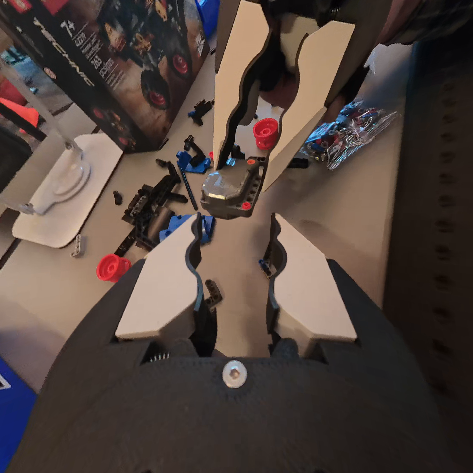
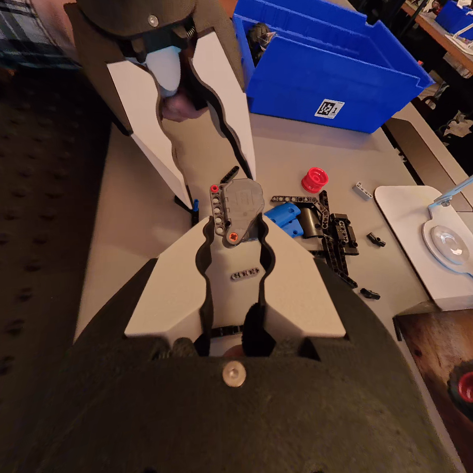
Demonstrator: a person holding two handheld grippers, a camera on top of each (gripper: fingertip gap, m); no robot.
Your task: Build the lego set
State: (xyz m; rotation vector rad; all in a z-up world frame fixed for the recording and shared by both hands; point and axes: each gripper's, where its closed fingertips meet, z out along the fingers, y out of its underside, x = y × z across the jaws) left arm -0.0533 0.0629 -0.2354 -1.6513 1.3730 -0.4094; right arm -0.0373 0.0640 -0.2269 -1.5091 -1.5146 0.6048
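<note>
A grey motor block with a holed beam and red and orange pins (image 2: 236,204) is clamped between the fingertips of my right gripper (image 2: 235,219) and held above the grey table (image 2: 294,153). In the left wrist view the block (image 1: 225,192) hangs from the right gripper (image 1: 242,176), which comes in from the top. My left gripper (image 1: 235,218) is open and empty, its tips just short of the block's near end. In the right wrist view the left gripper (image 2: 221,190) comes down from above with its fingers spread on either side of the block's far end.
Loose black beams (image 1: 153,204), blue panels (image 1: 194,163), two red wheel hubs (image 1: 266,133) (image 1: 112,267) and a black L piece (image 1: 212,291) lie on the table. A bag of parts (image 1: 353,135), the set's box (image 1: 115,64), a white stand base (image 1: 64,192) and a blue bin (image 2: 320,76) ring the area. Less than 4 cm separates the two grippers' tips. My left gripper's tips are some 8 cm from the black L piece (image 1: 212,291).
</note>
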